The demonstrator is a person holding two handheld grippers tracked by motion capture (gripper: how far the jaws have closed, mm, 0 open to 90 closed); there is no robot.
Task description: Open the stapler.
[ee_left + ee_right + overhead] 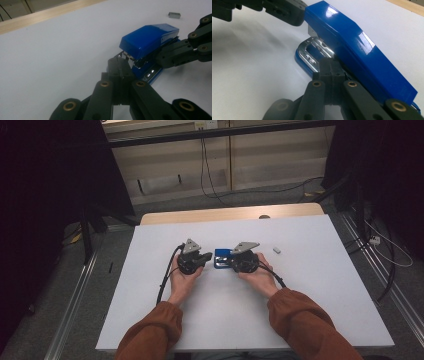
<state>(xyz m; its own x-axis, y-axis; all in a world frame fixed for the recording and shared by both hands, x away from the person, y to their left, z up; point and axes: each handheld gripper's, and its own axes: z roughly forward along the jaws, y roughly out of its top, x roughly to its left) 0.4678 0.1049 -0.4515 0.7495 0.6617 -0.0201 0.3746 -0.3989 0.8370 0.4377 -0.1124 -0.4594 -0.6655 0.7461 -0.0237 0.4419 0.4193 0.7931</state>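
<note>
While your left claw (pixel 119 71) and right claw (pixel 331 68), both clenched empty, press at opposite ends of the blue stapler (pixel 221 258) mid-bench (pixel 310 285), its top sits hinged up, staple strip (pixel 276 250) not yet loaded.

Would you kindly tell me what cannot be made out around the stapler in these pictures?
- Stapler, high view: too small; both grippers crowd its ends.
- Stapler's rear, right gripper view: cut off by the frame's lower right corner.
- Right gripper, left gripper view: contact with the stapler is unclear.
- Small grey piece: too small to identify.
</note>
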